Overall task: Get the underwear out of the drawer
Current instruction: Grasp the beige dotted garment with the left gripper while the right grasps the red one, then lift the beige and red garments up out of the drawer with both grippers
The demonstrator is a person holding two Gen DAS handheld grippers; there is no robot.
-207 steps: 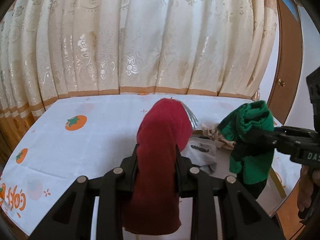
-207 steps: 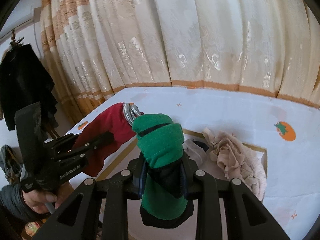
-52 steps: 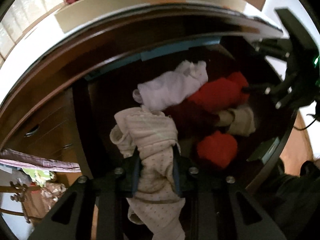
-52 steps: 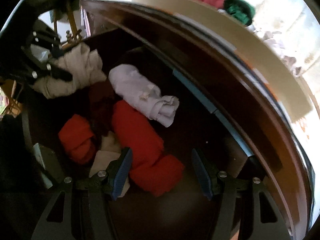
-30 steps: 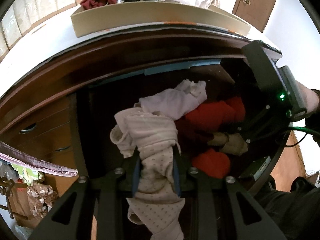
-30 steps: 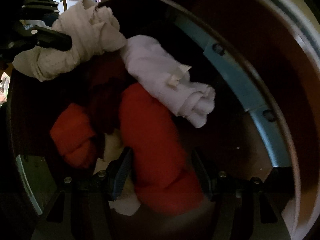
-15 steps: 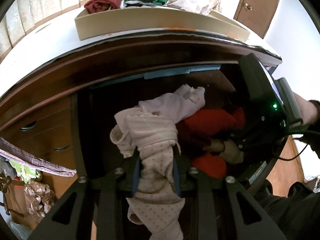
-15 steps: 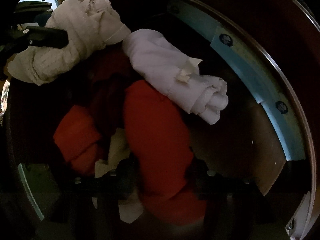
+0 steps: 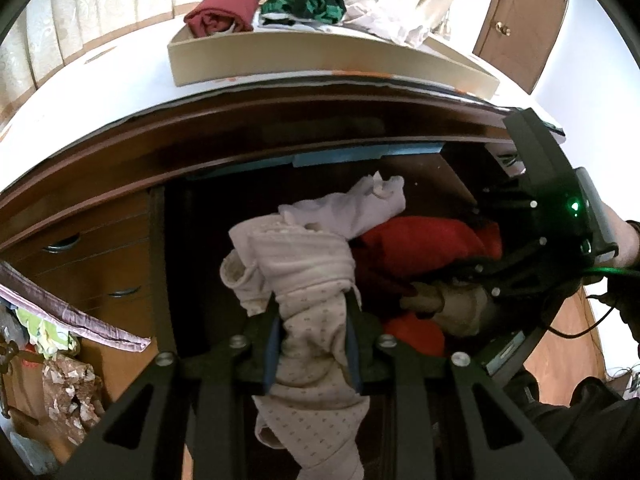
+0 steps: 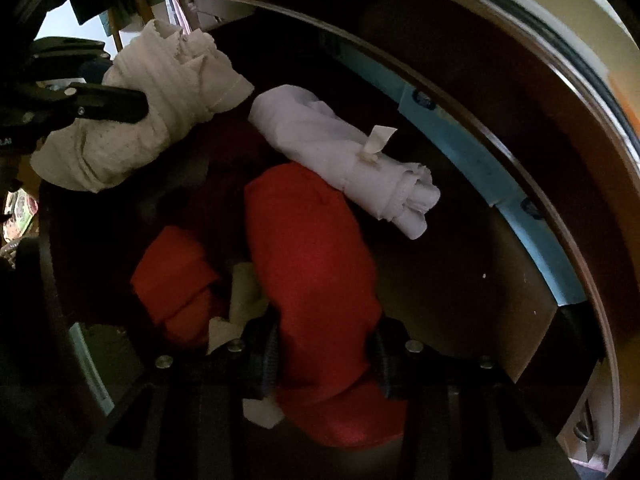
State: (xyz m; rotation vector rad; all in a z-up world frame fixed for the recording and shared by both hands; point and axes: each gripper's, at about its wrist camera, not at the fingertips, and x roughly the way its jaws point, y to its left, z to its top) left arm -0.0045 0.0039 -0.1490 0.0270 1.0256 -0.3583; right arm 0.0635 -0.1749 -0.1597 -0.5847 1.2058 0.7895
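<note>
The open wooden drawer [image 10: 516, 288] holds several rolled underwear. My left gripper [image 9: 314, 320] is shut on a cream dotted underwear [image 9: 296, 264], held above the drawer's left side; the same piece [image 10: 160, 100] shows at upper left in the right wrist view. My right gripper [image 10: 324, 356] points down into the drawer, its jaws closing with both pads pressed against a red rolled underwear [image 10: 308, 240]. A white rolled underwear [image 10: 332, 144] lies just behind the red roll. A smaller orange-red roll [image 10: 172, 276] and a beige piece [image 10: 244, 292] lie to its left.
On the dresser top stands a shallow cardboard box [image 9: 304, 56] with a maroon roll [image 9: 222, 12], a green roll [image 9: 308, 0] and pale garments. Shut drawers with handles [image 9: 60, 246] are to the left. A blue strip [image 10: 472, 140] lines the drawer's back wall.
The right gripper's jaws have closed in from wide apart onto the red roll, which has risen a little. The left gripper still holds the cream underwear in about the same place.
</note>
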